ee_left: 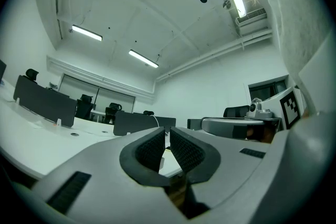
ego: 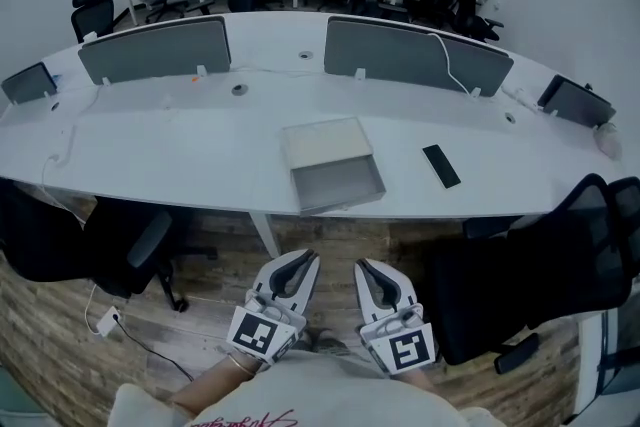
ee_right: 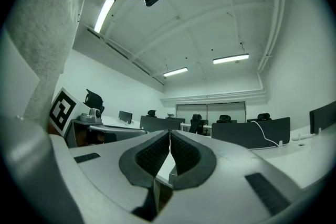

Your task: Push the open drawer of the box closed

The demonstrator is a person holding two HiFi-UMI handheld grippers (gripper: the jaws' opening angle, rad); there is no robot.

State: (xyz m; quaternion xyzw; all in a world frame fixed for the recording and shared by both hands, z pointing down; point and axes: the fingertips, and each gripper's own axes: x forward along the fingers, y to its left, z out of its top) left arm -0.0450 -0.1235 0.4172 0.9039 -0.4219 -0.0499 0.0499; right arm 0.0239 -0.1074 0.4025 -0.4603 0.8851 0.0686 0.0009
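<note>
A white box (ego: 323,143) lies on the long white desk (ego: 180,155), its drawer (ego: 337,183) pulled out toward the desk's near edge. Both grippers hang well short of the desk, close to my body. My left gripper (ego: 306,258) points at the drawer from below, its tips together and nothing held. My right gripper (ego: 362,265) sits beside it, also shut and empty. In the left gripper view the left gripper (ee_left: 168,131) has its dark pads meeting at the tip. The right gripper (ee_right: 169,134) shows the same in its own view, with a corner of the box (ee_right: 167,169) behind it.
A black phone (ego: 441,165) lies on the desk right of the box. Grey divider screens (ego: 157,48) stand along the desk's far side. Black office chairs (ego: 565,255) flank me left and right. A cable and plug (ego: 107,319) lie on the wooden floor.
</note>
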